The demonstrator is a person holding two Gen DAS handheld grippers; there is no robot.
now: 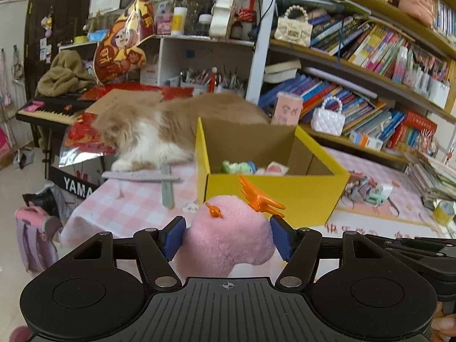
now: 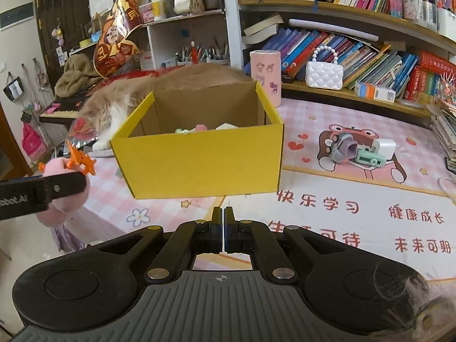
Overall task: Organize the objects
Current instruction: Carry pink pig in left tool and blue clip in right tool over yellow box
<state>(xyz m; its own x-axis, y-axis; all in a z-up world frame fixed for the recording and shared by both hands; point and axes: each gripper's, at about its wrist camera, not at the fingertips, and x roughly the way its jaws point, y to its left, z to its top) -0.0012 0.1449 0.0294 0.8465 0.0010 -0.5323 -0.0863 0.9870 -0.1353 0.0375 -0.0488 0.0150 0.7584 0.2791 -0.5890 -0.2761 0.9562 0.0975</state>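
Note:
My left gripper [image 1: 226, 236] is shut on a pink plush toy [image 1: 228, 238] with orange plastic clips, held above the table just in front of the open yellow cardboard box [image 1: 273, 196]. The box holds a few small toys. In the right wrist view the same plush [image 2: 64, 196] and left gripper show at the far left, beside the yellow box [image 2: 199, 159]. My right gripper [image 2: 223, 213] is shut and empty, low over the table just in front of the box.
A ginger and white cat [image 1: 159, 131] stands on the table behind the box. Small items, a grey-purple toy [image 2: 343, 149], a green one and a white charger, lie on the pink mat to the right. Bookshelves line the back wall; a keyboard [image 1: 48, 111] stands at the left.

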